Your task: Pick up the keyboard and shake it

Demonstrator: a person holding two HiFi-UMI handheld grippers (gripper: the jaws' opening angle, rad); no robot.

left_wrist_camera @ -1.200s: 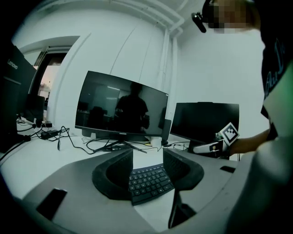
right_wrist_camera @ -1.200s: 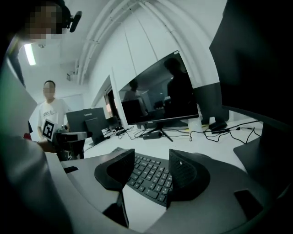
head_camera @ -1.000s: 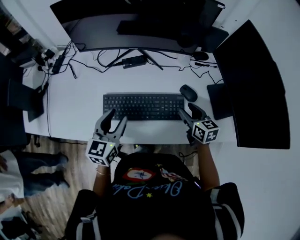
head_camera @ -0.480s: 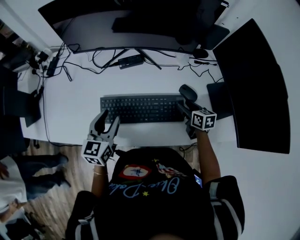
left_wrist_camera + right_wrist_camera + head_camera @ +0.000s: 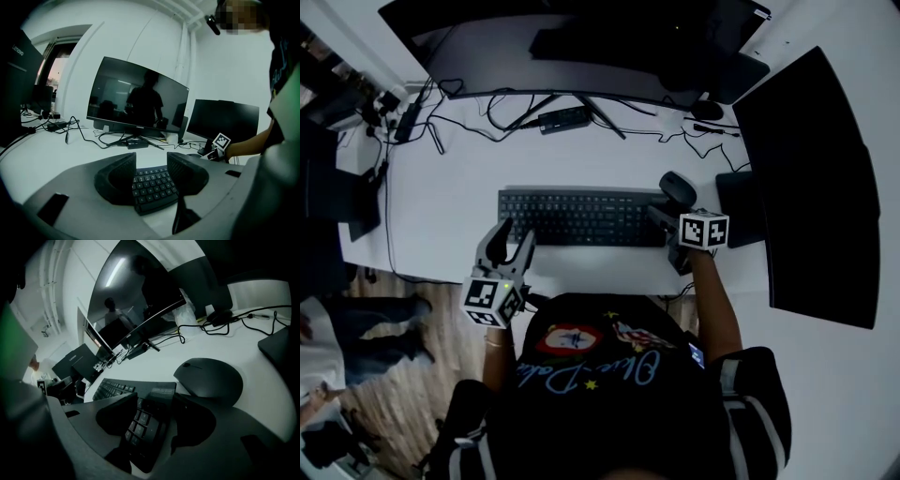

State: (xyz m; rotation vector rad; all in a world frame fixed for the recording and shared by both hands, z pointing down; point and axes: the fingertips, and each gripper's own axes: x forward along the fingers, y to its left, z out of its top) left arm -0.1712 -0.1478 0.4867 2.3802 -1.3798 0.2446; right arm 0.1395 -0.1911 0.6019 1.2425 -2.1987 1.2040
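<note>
A black keyboard (image 5: 581, 216) lies flat on the white desk (image 5: 441, 216), in front of the curved monitor. My left gripper (image 5: 512, 241) hovers at its front left corner, jaws open. In the left gripper view the keyboard corner (image 5: 152, 192) shows just beyond the left gripper (image 5: 151, 171). My right gripper (image 5: 664, 217) is at the keyboard's right end. In the right gripper view the end keys (image 5: 140, 420) sit between the jaws of the right gripper (image 5: 157, 423), with a dark gap beside the right jaw, so it reads as open around the keyboard's end.
A black mouse (image 5: 677, 187) rests right behind the right gripper, also as the mouse (image 5: 211, 378). A curved monitor (image 5: 572, 47) and cables (image 5: 516, 117) fill the back. A second monitor (image 5: 811, 187) stands at the right. The desk's front edge (image 5: 600, 274) is under my hands.
The right gripper has slid forward and left, from beside the keyboard's front right corner onto its right end. The left gripper has shifted slightly left. The keyboard still lies on the desk.
</note>
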